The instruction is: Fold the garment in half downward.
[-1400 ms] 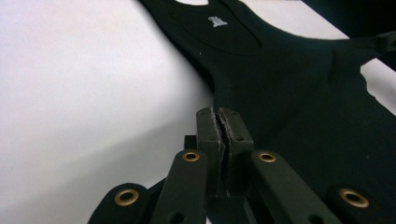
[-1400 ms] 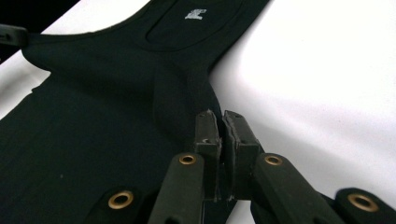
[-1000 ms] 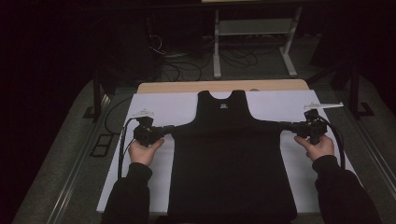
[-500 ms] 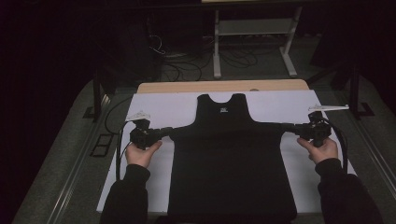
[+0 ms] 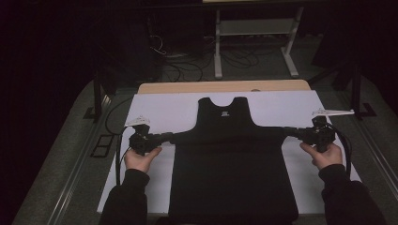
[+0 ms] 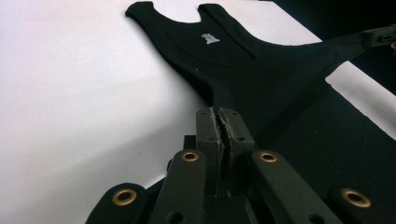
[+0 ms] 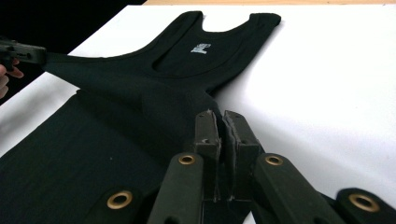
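A black tank top point(image 5: 230, 159) lies flat on a white sheet point(image 5: 155, 110), neckline away from me, with a small white label point(image 6: 210, 38) inside the collar. My left gripper point(image 5: 170, 137) is shut on the fabric at the top's left side below the armhole, jaws pressed together on the cloth point(image 6: 223, 114). My right gripper point(image 5: 288, 132) is shut on the matching spot on the right side point(image 7: 221, 116). The cloth point(image 7: 154, 88) is drawn out to a taut point toward each gripper. Each gripper view shows the other gripper far off point(image 6: 380, 35) point(image 7: 21, 51).
The sheet covers a wooden table whose far edge point(image 5: 187, 87) shows. Beyond it stand a white metal frame point(image 5: 218, 51) and cables on the floor point(image 5: 187, 65). Dark stands rise at the left point(image 5: 97, 93) and right point(image 5: 357, 89) of the table.
Both hands have shifted slightly outward and toward me, pulling the top's sides a little tauter. Both grips are unchanged.
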{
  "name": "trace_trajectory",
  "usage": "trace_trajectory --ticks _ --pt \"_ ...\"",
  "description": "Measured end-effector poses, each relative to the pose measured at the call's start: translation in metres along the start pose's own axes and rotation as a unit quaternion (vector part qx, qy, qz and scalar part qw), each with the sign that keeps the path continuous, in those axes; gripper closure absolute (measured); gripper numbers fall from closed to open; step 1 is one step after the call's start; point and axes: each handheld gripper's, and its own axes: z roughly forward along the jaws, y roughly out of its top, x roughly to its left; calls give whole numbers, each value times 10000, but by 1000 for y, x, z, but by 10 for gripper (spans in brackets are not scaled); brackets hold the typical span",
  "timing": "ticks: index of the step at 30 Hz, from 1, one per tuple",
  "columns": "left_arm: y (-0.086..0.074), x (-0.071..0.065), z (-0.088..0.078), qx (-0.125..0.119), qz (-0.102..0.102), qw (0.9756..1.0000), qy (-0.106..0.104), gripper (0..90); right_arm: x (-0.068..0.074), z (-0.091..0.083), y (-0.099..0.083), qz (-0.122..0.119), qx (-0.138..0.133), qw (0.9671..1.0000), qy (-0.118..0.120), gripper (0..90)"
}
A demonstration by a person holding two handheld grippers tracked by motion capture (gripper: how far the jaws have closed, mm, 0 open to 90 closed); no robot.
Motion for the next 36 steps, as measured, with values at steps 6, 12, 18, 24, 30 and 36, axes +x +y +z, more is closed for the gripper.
trace_trajectory --ticks 6,12,18,24,30,36 --pt "-3 -2 -2 10 -18 10000 -5 857 3 -2 -4 23 49 10000 12 834" --pt "-8 -5 -6 31 -34 10000 -26 857 5 -6 -11 87 83 9999 18 834" --pt "-13 -8 -9 79 -65 9999 -46 857 7 -8 -17 129 125 9998 49 834" --pt "-21 -12 -11 191 -94 9998 -48 857 9 -9 -24 205 241 9995 80 833" --pt "-29 -15 -13 331 -139 9993 -58 858 12 -11 -33 303 377 9987 130 831" --pt "-35 -16 -11 631 -172 9978 -39 857 12 -11 -40 398 544 9976 134 830"
